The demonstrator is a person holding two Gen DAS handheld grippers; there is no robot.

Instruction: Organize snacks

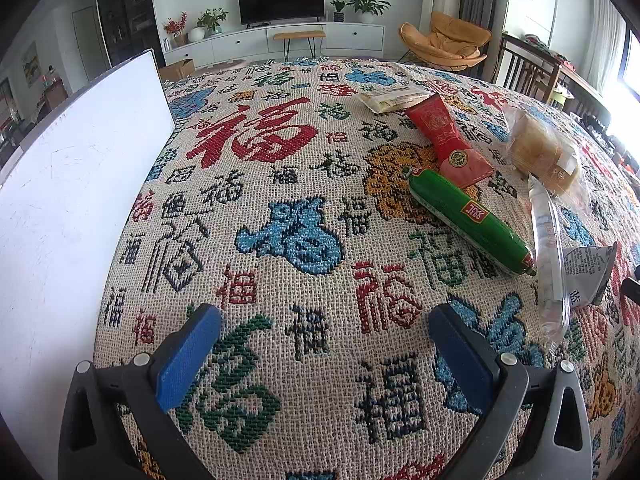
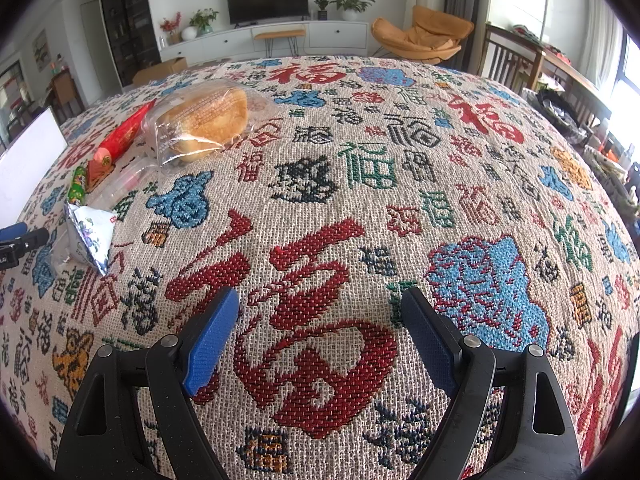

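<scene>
left gripper and right gripper: jaws spread, empty | snacks bunched toward bench's right edge in my left view; green sausage overlaps red packet | I risk dragging neighbours; clear wrapper likely slips

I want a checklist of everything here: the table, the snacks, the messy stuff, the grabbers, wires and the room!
Surface: woven tablecloth with colourful characters.
Job's things: green sausage stick, red packet, bagged round bread, silver foil pouch, clear wrapped packet, pale flat packet; white bin wall.
Clutter: nothing seen.
Grippers: left gripper open, empty; right gripper open, empty.
Cables: nothing seen.
Surroundings: black television, orange chair.
</scene>
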